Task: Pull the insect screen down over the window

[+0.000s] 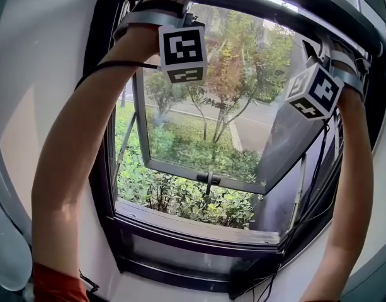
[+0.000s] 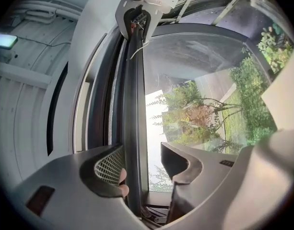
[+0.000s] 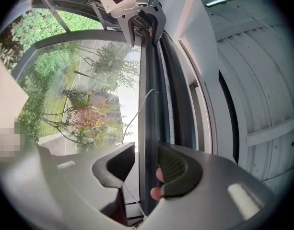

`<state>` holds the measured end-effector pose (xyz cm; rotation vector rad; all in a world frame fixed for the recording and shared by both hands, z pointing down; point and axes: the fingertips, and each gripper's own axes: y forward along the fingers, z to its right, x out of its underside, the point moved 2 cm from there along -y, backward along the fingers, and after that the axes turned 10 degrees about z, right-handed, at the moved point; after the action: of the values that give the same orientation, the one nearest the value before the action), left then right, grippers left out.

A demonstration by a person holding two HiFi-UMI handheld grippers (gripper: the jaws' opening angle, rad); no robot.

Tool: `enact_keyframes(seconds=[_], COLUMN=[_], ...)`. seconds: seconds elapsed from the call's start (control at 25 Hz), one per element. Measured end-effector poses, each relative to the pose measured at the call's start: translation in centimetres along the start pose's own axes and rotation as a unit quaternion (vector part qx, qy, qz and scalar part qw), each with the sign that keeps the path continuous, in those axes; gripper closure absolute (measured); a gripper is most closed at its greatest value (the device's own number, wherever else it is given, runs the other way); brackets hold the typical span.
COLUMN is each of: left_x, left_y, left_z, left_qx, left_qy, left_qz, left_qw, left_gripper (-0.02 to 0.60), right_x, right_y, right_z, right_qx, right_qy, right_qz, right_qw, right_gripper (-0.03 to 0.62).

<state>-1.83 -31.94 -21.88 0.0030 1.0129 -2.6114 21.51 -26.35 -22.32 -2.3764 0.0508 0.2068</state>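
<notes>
Both of my arms reach up to the top of the window, where the insect screen's dark pull bar (image 1: 255, 8) lies along the upper frame. My left gripper (image 1: 156, 8) is at its left end and my right gripper (image 1: 337, 52) at its right end. In the left gripper view the bar (image 2: 132, 104) runs between the jaws of the left gripper (image 2: 142, 152), against the mesh pad (image 2: 110, 166), with a wide gap to the other jaw: open. In the right gripper view the right gripper (image 3: 147, 150) is shut on the bar (image 3: 147, 95). No mesh shows below the bar.
The glass sash (image 1: 199, 168) is swung outward, with its handle (image 1: 208, 178) at the bottom and shrubs and a road beyond. The sill (image 1: 199, 228) lies below. Black cables (image 1: 318, 168) hang down the right side. White wall (image 1: 48, 61) flanks the left frame.
</notes>
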Motion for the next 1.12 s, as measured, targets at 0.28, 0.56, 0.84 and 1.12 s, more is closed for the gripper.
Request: enact_keyframes(seconds=[0.28,0.56,0.84,1.12], left_x=[-0.3,-0.6,-1.5,-1.5], left_y=[-1.3,-3.3,-5.0,-6.7], left_z=[1.2,3.5,5.3,6.8], left_qx=[0.008,0.032,0.066,0.076], left_qy=[-0.004,-0.002,-0.032,-0.029], left_qz=[0.005,0.014,0.035,0.034], left_qw=[0.9999,0.9994,0.9967,0.9961], left_gripper=[0.356,0.356,0.353,0.354], right_x=[-0.2,-0.7,-1.1,-1.6], right_y=[-1.4,-3.4,-5.0,-6.7], right_z=[-1.1,-3.4,-4.7,-6.4], right_qx=[-0.011,-0.031,-0.051,-0.066], right_qy=[0.006,0.011,0.016,0.022], right_qz=[0.003,0.014,0.025,0.034], right_qw=[1.000,0.999,0.998,0.997], right_gripper=[0.433,0.433,0.433,0.433])
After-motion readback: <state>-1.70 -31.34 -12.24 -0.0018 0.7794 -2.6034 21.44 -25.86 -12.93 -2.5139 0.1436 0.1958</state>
